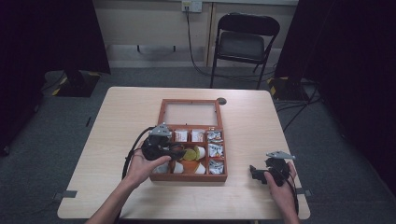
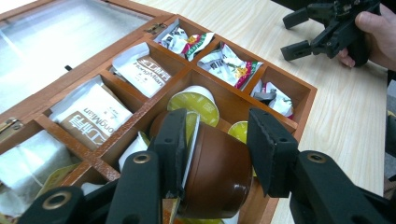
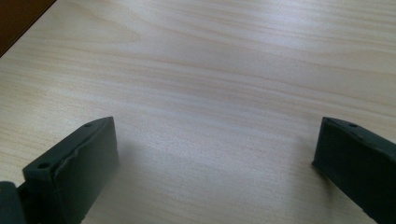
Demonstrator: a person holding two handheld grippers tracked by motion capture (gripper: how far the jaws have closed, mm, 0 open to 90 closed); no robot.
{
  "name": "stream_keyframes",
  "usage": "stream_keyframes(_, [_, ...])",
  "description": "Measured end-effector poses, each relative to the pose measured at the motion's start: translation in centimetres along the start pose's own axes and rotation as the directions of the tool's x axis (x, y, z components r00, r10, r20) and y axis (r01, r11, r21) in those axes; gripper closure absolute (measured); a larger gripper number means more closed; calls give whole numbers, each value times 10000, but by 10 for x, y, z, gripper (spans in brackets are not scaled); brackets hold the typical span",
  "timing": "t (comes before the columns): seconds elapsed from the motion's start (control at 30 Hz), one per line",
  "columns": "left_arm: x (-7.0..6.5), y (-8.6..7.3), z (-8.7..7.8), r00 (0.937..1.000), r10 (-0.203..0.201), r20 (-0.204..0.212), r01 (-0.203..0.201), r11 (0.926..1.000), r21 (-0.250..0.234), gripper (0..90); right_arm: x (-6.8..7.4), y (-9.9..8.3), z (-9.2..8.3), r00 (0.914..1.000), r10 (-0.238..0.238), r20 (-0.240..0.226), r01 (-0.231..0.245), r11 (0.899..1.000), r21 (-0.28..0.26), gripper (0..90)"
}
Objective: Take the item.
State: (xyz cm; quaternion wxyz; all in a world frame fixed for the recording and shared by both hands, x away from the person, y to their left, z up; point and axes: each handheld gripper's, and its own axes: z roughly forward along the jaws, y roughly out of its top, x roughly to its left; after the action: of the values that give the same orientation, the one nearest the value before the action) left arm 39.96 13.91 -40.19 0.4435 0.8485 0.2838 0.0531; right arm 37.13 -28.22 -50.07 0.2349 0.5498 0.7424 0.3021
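brown capsule (image 2: 219,172) on its side, clamped between left gripper (image 2: 217,149) jaws, above the wooden box (image 2: 299,86)

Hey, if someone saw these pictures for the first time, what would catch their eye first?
Most striking is the brown capsule clamped between the left tongs, just above the wooden box at mid-table. The box stands out too, its clear lid lying open and its compartments packed with sachets and yellow-topped capsules. Off to the right, the right tongs rest open over bare table.
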Motion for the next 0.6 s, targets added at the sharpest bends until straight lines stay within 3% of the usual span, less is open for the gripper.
stream_keyframes(0.6, [13, 1, -24, 9994, -219, -254, 205, 9983, -539, 590, 0, 0, 0, 10000, 1, -1, -1, 10000, 0, 0])
